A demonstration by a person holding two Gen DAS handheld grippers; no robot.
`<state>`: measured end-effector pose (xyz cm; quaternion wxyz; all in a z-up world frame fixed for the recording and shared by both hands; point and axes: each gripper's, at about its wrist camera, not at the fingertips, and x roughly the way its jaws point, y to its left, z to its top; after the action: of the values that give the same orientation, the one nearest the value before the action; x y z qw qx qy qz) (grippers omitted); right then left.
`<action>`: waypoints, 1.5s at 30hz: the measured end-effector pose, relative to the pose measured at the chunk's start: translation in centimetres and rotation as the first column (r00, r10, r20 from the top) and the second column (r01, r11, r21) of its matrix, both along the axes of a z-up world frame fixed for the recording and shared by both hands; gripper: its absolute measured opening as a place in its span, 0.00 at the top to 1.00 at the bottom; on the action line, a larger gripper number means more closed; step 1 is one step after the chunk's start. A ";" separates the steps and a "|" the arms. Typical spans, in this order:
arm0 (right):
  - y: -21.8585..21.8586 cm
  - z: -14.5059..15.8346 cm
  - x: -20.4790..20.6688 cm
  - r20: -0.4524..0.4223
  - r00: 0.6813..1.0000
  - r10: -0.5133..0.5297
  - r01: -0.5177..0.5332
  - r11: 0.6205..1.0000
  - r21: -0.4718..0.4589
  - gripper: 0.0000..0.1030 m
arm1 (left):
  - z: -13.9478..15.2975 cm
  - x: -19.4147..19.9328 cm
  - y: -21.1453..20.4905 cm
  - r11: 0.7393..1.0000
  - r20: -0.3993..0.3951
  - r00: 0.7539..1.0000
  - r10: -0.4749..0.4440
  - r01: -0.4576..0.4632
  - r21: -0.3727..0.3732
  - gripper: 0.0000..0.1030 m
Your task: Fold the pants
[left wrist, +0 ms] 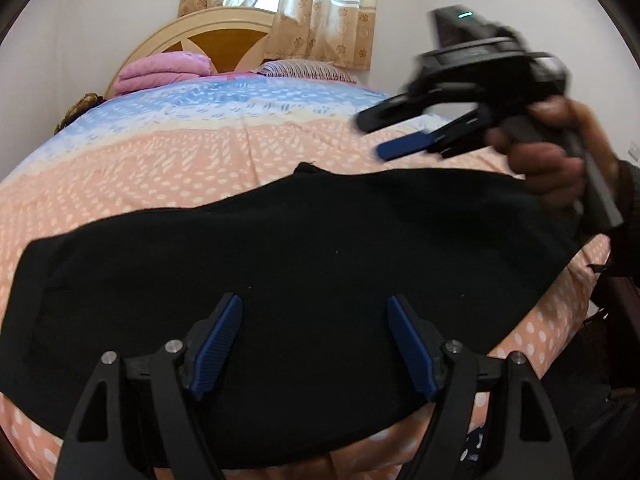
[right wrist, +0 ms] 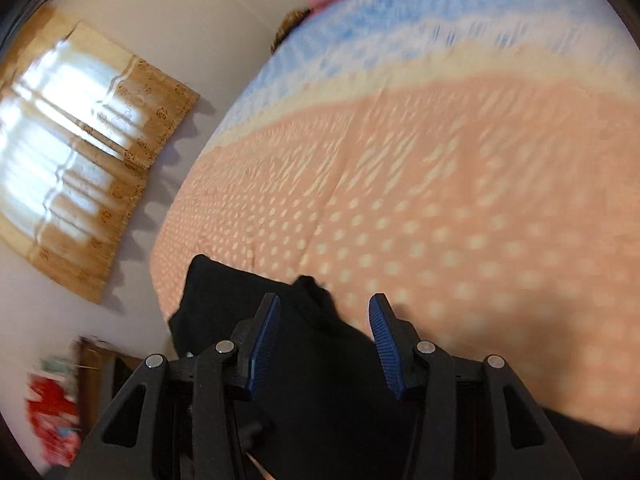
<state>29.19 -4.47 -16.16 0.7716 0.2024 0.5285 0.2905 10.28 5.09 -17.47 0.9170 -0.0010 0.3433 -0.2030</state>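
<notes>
The black pants [left wrist: 280, 264] lie folded in a long flat band across the near part of the bed. My left gripper [left wrist: 314, 304] hovers open above their middle, holding nothing. My right gripper [left wrist: 372, 136] shows in the left wrist view, raised above the pants' right end in a hand, jaws apart and empty. In the blurred right wrist view the right gripper [right wrist: 325, 304] is open over an edge of the pants [right wrist: 320, 380].
The bed has a peach, cream and blue patterned sheet [left wrist: 180, 152]. A folded pink blanket [left wrist: 160, 70] and a striped pillow [left wrist: 308, 70] lie at the headboard [left wrist: 216, 28]. A curtained window [left wrist: 288, 4] is behind. The bed's near edge is right below the pants.
</notes>
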 end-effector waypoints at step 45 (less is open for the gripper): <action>-6.3 0.0 -19.4 0.270 0.961 0.052 -0.014 0.990 -0.141 0.63 | 0.7 0.0 9.3 0.924 0.084 0.929 0.360 -0.368 0.106 0.06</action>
<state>9.77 -10.73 -16.20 0.8441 0.0979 0.4393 0.2915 10.25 14.43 -16.73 0.9474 -0.0032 0.3199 -0.0080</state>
